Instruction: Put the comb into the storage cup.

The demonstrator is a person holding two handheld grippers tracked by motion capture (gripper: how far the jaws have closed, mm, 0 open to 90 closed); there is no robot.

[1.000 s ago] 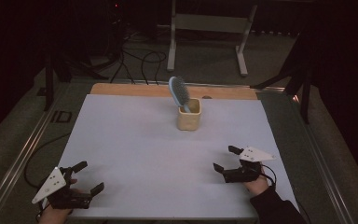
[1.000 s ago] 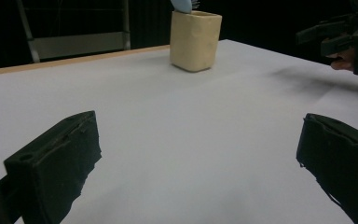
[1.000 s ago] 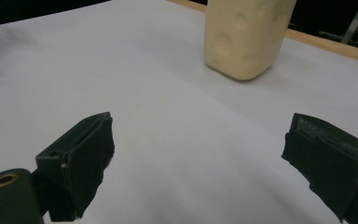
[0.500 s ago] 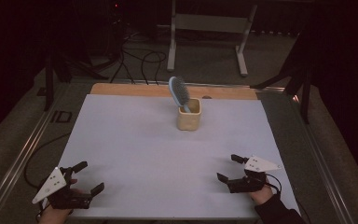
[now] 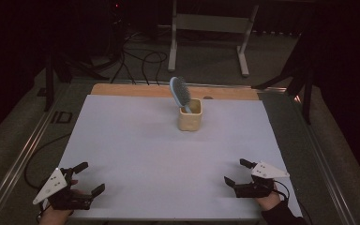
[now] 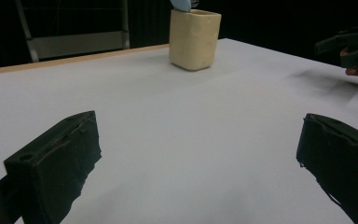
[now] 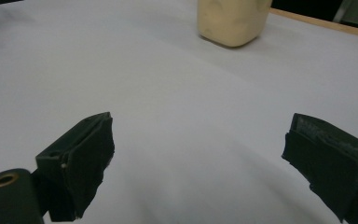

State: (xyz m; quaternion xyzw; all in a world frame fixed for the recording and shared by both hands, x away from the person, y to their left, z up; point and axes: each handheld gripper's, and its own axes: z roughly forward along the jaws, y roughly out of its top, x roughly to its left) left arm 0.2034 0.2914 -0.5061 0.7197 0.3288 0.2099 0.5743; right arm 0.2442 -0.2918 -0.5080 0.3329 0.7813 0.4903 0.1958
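Hairbrush (image 5: 179, 92) upright in cup (image 5: 190, 115), far side of surface (image 5: 136, 140). Left hand-held gripper (image 5: 93, 178) and right hand-held gripper (image 5: 237, 171) near front edge, jaws apart, empty.

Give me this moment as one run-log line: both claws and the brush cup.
left claw: open, near table edge | right claw: open, near edge | hairbrush: head up in cream cup | cup: far centre, untouched

Blue hairbrush (image 5: 179, 92), cream cup (image 5: 190, 115), white table sheet (image 5: 136, 140).
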